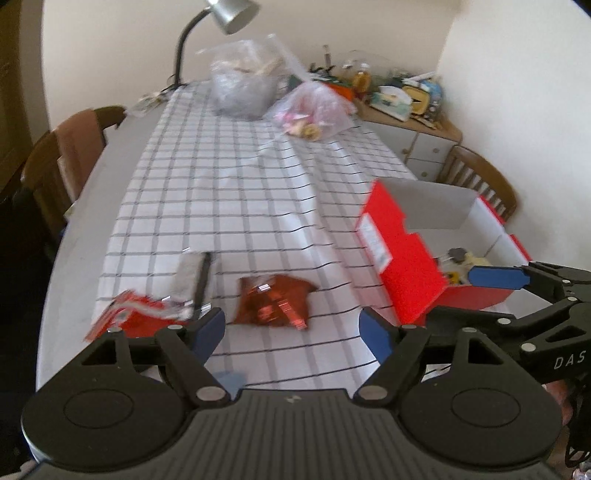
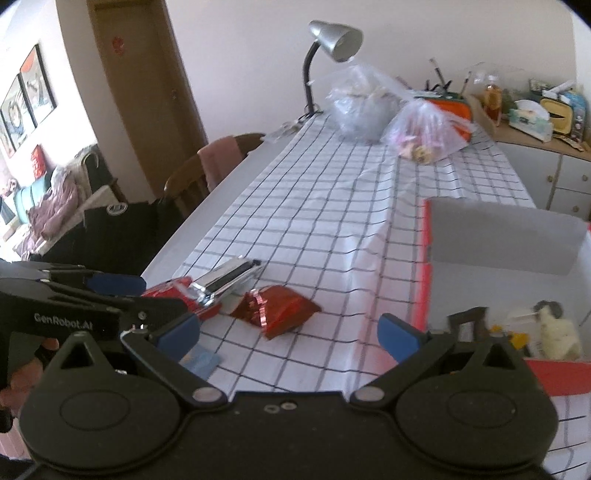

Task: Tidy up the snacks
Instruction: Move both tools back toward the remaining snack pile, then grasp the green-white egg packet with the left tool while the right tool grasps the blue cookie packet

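- A checked tablecloth [image 1: 236, 192] covers the dining table under a desk lamp [image 2: 334, 35].
- Red foil snack packets [image 1: 273, 304] lie loose, near the red box [image 1: 402, 258], probably their destination.
- Left gripper [image 1: 293, 330] and right gripper [image 2: 288, 334] both hover spread, empty.

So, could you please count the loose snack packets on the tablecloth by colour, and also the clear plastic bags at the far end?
Red packets: 2, the crumpled red packet and the red-and-white packet
Silver packets: 1, the silver packet
Clear plastic bags: 2, the large clear bag and the small clear bag
Total: 5
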A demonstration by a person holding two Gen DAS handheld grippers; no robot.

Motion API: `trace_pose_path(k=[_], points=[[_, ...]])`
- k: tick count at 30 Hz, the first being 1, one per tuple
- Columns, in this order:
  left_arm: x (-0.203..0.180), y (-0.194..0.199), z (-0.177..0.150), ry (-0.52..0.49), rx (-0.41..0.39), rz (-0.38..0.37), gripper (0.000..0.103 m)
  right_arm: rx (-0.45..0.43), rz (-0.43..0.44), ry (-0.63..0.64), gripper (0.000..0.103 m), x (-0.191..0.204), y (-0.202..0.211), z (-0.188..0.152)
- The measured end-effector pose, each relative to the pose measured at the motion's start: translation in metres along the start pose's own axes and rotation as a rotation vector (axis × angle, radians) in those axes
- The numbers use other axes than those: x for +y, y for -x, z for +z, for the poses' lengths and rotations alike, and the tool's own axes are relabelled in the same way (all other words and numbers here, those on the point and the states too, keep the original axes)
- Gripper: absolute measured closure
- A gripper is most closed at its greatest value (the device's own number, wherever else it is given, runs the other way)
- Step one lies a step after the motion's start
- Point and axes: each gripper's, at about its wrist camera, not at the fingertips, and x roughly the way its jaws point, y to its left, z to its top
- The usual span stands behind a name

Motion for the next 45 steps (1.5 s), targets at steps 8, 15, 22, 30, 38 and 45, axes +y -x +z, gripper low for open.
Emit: trace_pose_path(k=[8, 15, 22, 30, 38, 45], points=[[0.059, 0.006, -0.022, 0.057, 0.040, 0.043, 0.023, 0.062, 0.025, 0.065, 0.000, 0.044, -0.038, -0.008], [0.100, -0.004, -0.045, 0.099, 0.107, 0.095, 0.023, 0.159, 0.056, 0.169, 0.000, 0.081, -0.083, -0.023], [0.135, -0.016, -0.066, 0.150, 0.173, 0.142, 0.024, 0.238, 0.078, 0.300, 0.002, 0.114, -0.120, -0.036], [0.159, -0.031, -0.075, 0.167, 0.214, 0.169, 0.024, 0.291, 0.067, 0.402, 0.008, 0.131, -0.149, -0.046], [0.170, -0.049, -0.076, 0.168, 0.246, 0.145, 0.036, 0.319, 0.064, 0.490, 0.026, 0.140, -0.178, -0.046], [0.173, -0.056, -0.072, 0.151, 0.251, 0.124, 0.044, 0.331, 0.093, 0.512, 0.041, 0.149, -0.186, -0.046]])
